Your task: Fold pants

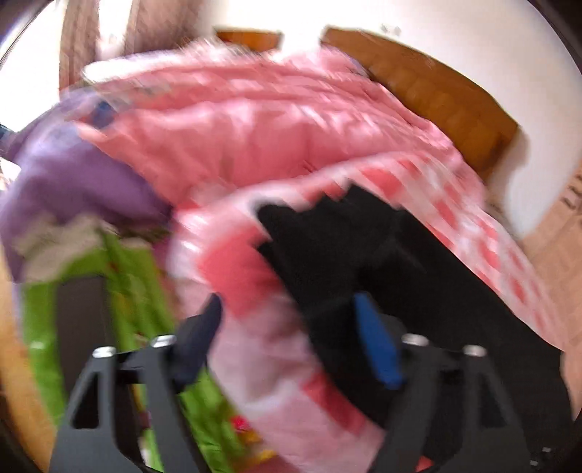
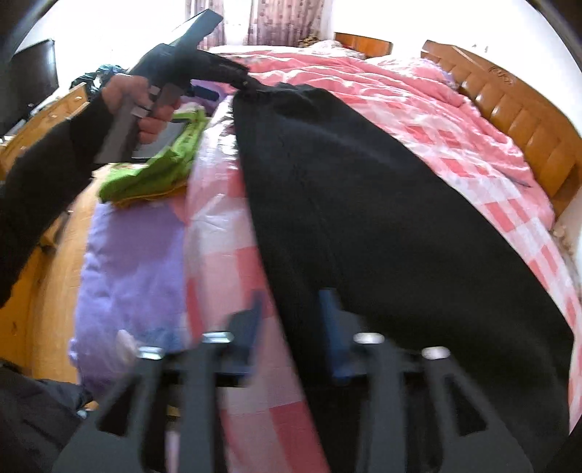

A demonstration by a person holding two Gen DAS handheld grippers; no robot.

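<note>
Black pants [image 2: 382, 218] lie stretched along the pink checked bed cover [image 2: 473, 152]. In the right wrist view my left gripper [image 2: 251, 85] sits at the far end of the pants, at their edge; its jaw tips are hidden there. In the blurred left wrist view its jaws stand apart [image 1: 291, 327] with the pants [image 1: 345, 262] over the right blue pad. My right gripper [image 2: 291, 320] has its jaws apart at the near end of the pants, with the pants' edge between the pads.
A purple cloth [image 2: 134, 262] and a green garment [image 2: 163, 163] lie left of the pants. A wooden headboard [image 2: 516, 116] runs along the right. A wooden bed edge [image 2: 47, 254] is on the left. Curtains [image 2: 283, 22] hang at the back.
</note>
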